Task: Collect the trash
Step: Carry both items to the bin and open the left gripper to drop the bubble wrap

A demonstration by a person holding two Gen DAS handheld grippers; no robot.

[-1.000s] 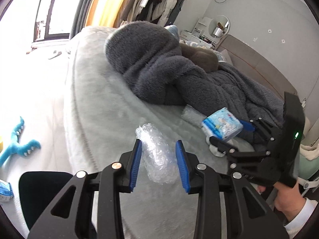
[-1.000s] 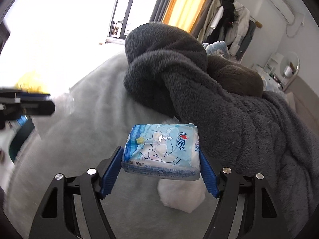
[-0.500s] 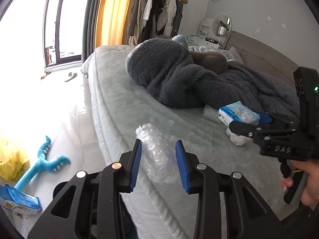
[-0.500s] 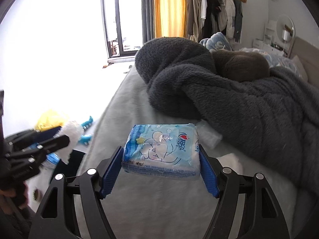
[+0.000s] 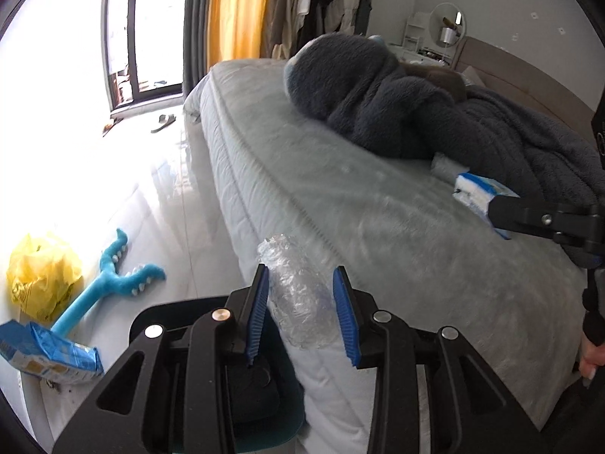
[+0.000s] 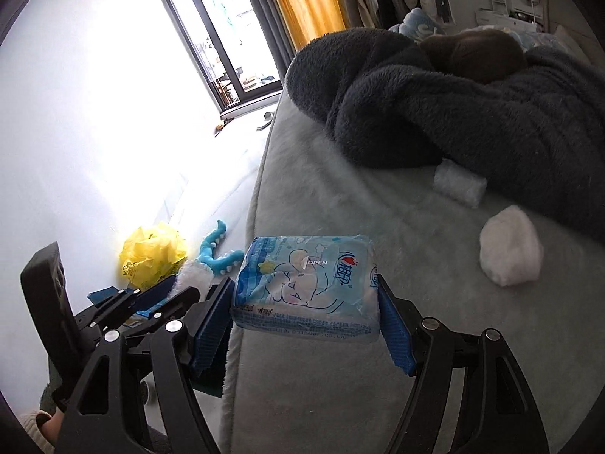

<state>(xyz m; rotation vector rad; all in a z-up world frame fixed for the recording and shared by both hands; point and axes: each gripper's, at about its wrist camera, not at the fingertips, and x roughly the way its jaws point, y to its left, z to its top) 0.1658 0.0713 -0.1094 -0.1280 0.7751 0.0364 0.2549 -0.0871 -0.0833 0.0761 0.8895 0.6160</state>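
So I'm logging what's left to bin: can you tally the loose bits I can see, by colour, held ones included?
Clear: 1, crumpled plastic wrap in the left gripper
Blue: 3, tissue pack in the right gripper, flat packet and plush toy on the floor
Yellow: 1, bag
White: 2, wad and roll on the bed
Total: 7

Crinkled clear plastic wad; glossy printed plastic tissue pack; fluffy dark fleece blanket; glossy floor.
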